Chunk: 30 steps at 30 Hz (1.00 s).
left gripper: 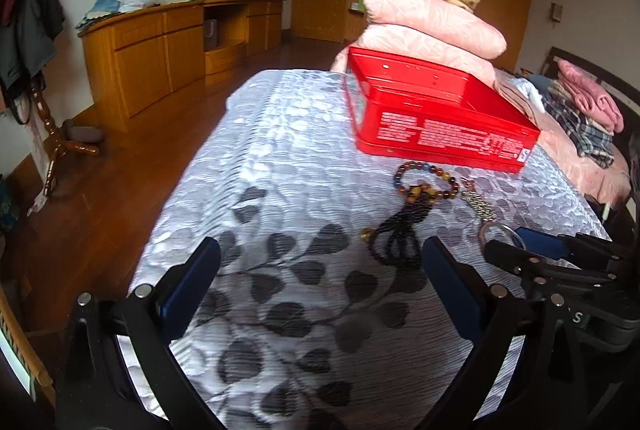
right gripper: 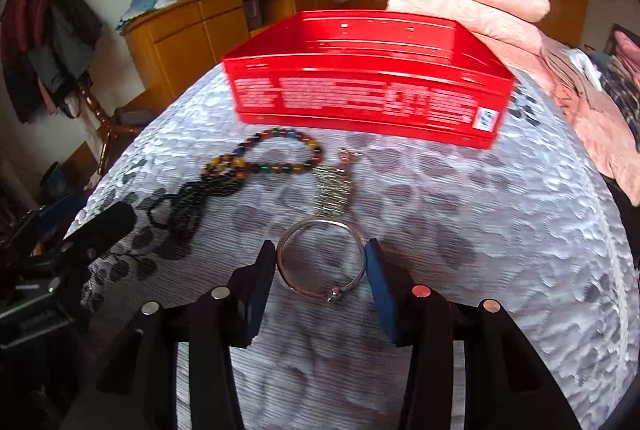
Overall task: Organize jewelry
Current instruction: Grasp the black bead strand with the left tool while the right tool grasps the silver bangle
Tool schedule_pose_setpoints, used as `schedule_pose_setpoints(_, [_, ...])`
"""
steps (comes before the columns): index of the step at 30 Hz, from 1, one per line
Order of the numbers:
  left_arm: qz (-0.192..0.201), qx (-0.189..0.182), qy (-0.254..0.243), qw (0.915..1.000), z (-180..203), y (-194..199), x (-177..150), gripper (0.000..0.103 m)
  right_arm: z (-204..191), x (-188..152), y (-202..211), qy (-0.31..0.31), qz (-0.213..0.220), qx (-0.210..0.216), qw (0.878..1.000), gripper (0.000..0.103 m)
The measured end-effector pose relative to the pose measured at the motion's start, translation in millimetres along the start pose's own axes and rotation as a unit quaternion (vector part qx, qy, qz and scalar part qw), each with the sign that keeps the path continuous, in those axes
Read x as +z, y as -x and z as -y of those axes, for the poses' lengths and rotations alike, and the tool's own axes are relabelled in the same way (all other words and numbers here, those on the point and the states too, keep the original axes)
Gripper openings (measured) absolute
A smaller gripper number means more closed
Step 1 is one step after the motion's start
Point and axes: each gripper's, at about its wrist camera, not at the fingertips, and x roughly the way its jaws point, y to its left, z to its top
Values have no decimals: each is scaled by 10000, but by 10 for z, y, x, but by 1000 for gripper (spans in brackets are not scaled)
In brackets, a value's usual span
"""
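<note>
Now: bangle (right gripper: 322,262) is bracketed by right gripper (right gripper: 320,270), jaws not visibly pressing.
Left gripper (left gripper: 320,270): open, empty.
Risk: bangle may be squeezed sideways out of the jaws.

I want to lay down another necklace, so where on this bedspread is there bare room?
Free: the bedspread right of the silver bangle, and the leaf-patterned stretch left of the black cord necklace. Crowded: the strip in front of the red box, where the bead bracelet and metal pendant lie.
</note>
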Motion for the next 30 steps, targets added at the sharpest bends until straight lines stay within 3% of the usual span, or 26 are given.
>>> schedule_pose_setpoints(13, [-792,-506,-236,9953,408,-469,182,95,375,-53,112,-363,103,-37,9993,46])
schedule_pose_setpoints(16, [-1051,-583,-181,9926,430,-583,179,74,407,-56,94,-398,84,3,9992,46])
schedule_pose_setpoints(20, [-1077,-461,-267,9927,482,-610,193,70,410,-60,82,-414,83,35,9991,46])
schedule_pose_setpoints(22, [-1020,-324,-276,9939,487,-587,195,53,411,-61,88,-430,96,36,9990,46])
schedule_pose_setpoints(23, [-991,-269,-237,9944,469,-573,196,38,413,-62,94,-445,106,35,9989,46])
schedule_pose_setpoints(26, [-934,-395,-80,9948,405,-533,191,23,417,-65,104,-461,125,25,9989,46])
schedule_pose_setpoints(30, [-816,-460,-71,9956,416,-436,100,20,398,-61,123,-440,148,-20,9989,46])
